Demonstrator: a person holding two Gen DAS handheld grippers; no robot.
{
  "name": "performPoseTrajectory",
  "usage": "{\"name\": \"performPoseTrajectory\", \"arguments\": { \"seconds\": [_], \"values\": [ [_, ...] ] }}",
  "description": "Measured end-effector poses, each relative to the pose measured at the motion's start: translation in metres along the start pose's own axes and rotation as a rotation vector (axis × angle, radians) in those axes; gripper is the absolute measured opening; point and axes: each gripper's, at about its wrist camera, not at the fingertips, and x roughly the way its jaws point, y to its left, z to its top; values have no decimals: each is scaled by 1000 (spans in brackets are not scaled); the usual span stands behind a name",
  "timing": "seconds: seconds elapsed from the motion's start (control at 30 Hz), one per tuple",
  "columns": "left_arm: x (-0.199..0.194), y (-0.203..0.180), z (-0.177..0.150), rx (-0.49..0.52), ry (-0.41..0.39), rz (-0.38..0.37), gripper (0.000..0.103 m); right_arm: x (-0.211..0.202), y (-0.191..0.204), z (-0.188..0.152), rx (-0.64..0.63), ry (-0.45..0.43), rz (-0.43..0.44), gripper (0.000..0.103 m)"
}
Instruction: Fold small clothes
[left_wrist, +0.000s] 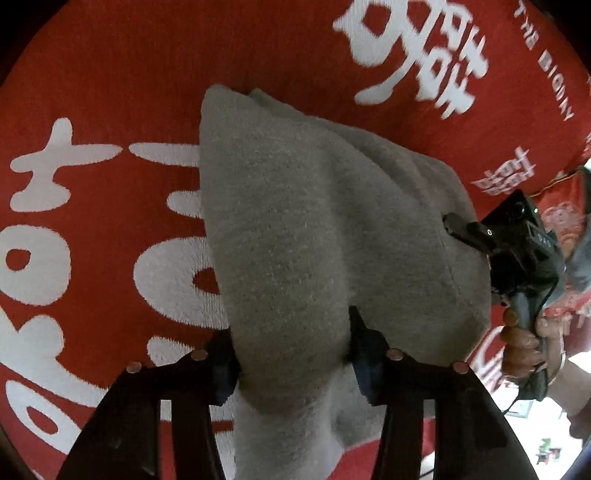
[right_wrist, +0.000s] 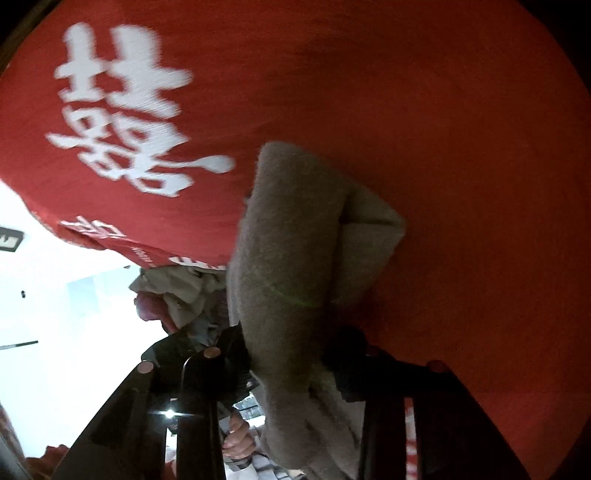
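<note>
My left claw (left_wrist: 293, 354) pinching one fuzzy grey knit garment (left_wrist: 314, 229), long axis running away from me over red white-lettered cloth (left_wrist: 110, 74), my right claw (right_wrist: 291, 363) pinching it too.

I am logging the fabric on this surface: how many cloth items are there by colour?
Grey: 1, the fuzzy garment pinched by both hand-held grippers.
Red with white characters: 1, the cloth underneath.
Pale, crumpled: 1, a piece at the red cloth's edge.
Total: 3

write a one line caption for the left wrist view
Left gripper clamps a grey fleece garment over a red printed cloth.
</note>
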Motion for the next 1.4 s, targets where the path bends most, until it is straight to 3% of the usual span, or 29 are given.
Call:
{"name": "performPoseTrajectory", "arguments": {
  "seconds": [0.27, 0.5, 0.77, 0.87, 0.9, 0.93, 1.0, 1.03, 1.1, 1.17, 1.2, 1.27, 1.4],
  "values": [
    [-64, 34, -24, -15, -37, -110, 51, -9, 48, -37, -11, -41, 105, 38],
    [-134, 83, -54, 26, -73, -66, 51, 29, 83, -91, -25, -34, 132, 38],
    [-151, 165, -84, 18, -76, 71, 51, 129, 79, -135, 6, 2, 190, 38],
    [-135, 190, -92, 0, -57, 204, 51, 153, 58, -136, -3, 17, 103, 38],
    [-130, 200, -95, -16, -45, 252, 57, 159, 53, -136, 0, 19, 53, 38],
    [-132, 207, -99, -36, -50, 235, 63, 163, 47, -134, -2, 17, -34, 40],
    [-140, 208, -104, -44, -79, 253, 64, 159, 44, -132, -17, -10, -182, 43],
    [-144, 207, -107, -30, -83, 276, 69, 153, 45, -132, -18, -28, -223, 45],
    [-151, 199, -110, 1, -91, 339, 84, 140, 53, -137, -40, -61, -289, 64],
    [-161, 194, -113, 16, -119, 353, 84, 130, 70, -148, -96, -65, -363, 65],
    [-164, 192, -113, 18, -124, 354, 84, 128, 77, -155, -117, -56, -377, 65],
    [-171, 191, -112, 5, -131, 367, 103, 129, 89, -171, -144, -27, -385, 65],
    [-186, 193, -111, -39, -152, 389, 103, 149, 92, -214, -172, 47, -383, 65]
  ]
}}
